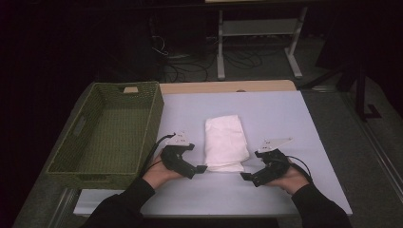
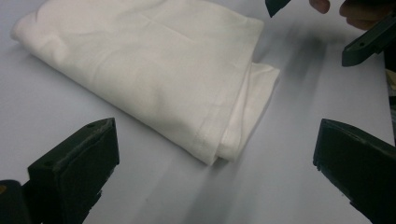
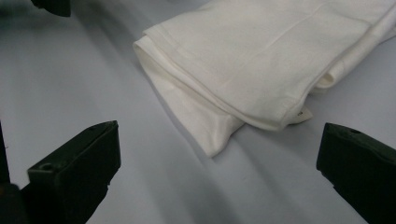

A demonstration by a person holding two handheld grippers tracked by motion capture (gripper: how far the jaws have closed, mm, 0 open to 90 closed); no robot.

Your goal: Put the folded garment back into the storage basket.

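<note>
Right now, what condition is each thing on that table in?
White cloth: folded, lying flat on the table, ungripped.
Green basket: upright, nothing inside.
Left gripper: jaws open, beside the cloth's near corner.
Right gripper: jaws open, beside the cloth's other near corner.

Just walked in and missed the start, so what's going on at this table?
A person holds a hand-held gripper in each hand, left and right, both open, at the near end of a folded white cloth on the table. Neither grips it yet. A green woven basket sits to the left.
</note>
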